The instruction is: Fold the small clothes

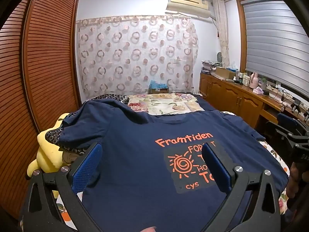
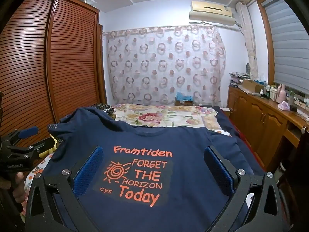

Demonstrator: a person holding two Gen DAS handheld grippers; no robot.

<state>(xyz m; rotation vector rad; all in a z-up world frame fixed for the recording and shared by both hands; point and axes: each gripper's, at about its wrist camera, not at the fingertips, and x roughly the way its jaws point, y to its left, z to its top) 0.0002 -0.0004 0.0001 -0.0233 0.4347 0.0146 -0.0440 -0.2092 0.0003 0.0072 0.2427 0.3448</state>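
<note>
A tall wardrobe of red-brown wood with fine horizontal slats fills the left side of the room. A sheer curtain printed with pink rings hangs on the far wall, and a cream air conditioner sits above it. On the right, a low wooden cabinet runs under a window with grey blinds; bottles and boxes crowd its top.

The bed has a soft floral cover. The navy T-shirt lies spread on it, front side up, with orange print that reads "Framtiden FORGET THE HORIZON Today". Its left sleeve is rumpled over a dark cloth with a ring pattern and a yellow plush toy at the bed's edge.

The left gripper and the right gripper both hover over the shirt with jaws spread wide, holding nothing. Their fingers are black with blue textured pads.
</note>
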